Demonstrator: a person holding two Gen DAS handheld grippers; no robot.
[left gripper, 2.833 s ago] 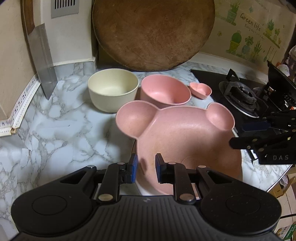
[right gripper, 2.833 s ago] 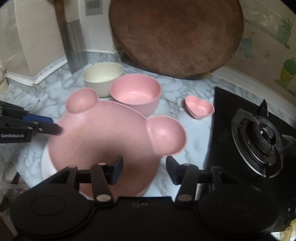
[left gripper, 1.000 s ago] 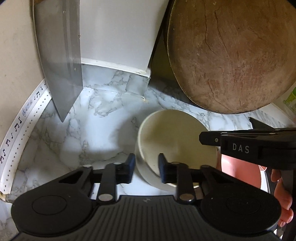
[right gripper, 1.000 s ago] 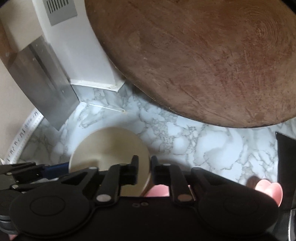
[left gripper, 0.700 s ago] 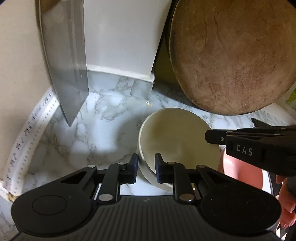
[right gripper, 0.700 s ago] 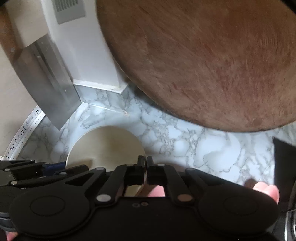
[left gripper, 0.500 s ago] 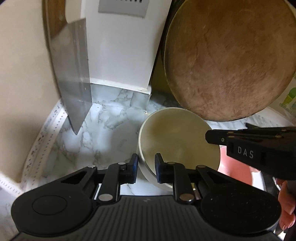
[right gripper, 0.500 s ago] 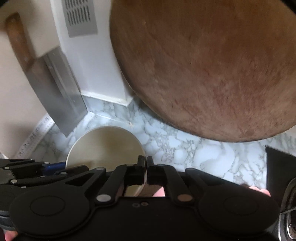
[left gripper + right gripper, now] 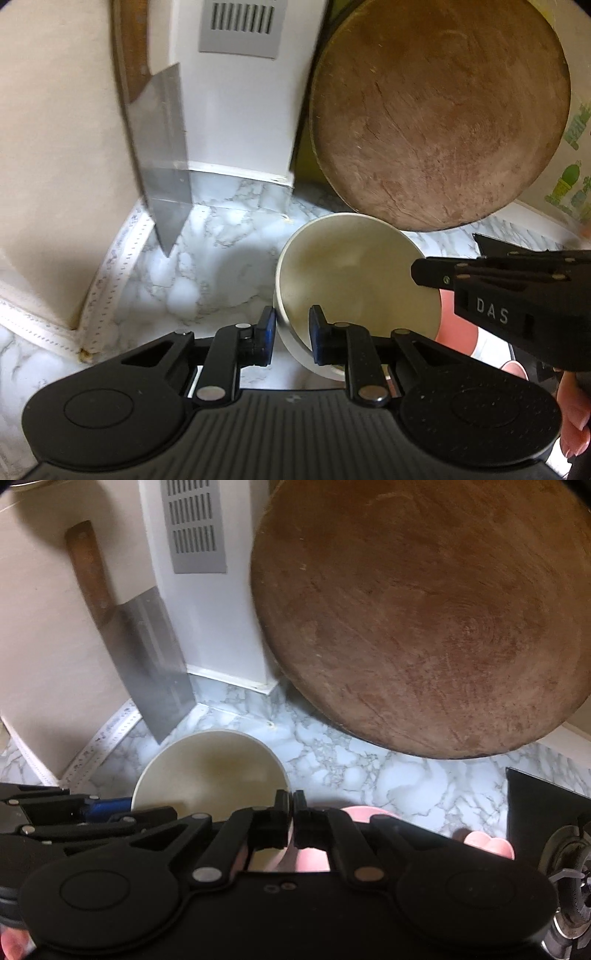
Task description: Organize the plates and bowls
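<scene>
Now both grippers grip the round cream plastic bowl (image 9: 354, 280) by its rim: the left gripper (image 9: 290, 332) has its jaws pinched on the near-left wall, and the right gripper (image 9: 291, 812) has its jaws shut tight on the near-right edge. Compared with 1 second ago, more of the back wall shows in both views and the right jaws have closed onto the rim, so the bowl appears lifted off the marble-patterned desk (image 9: 207, 273), though contact underneath is hidden. A pink bowl (image 9: 458, 328) sits just beside it, likely the nesting target, so the lift suggests stacking comes next
</scene>
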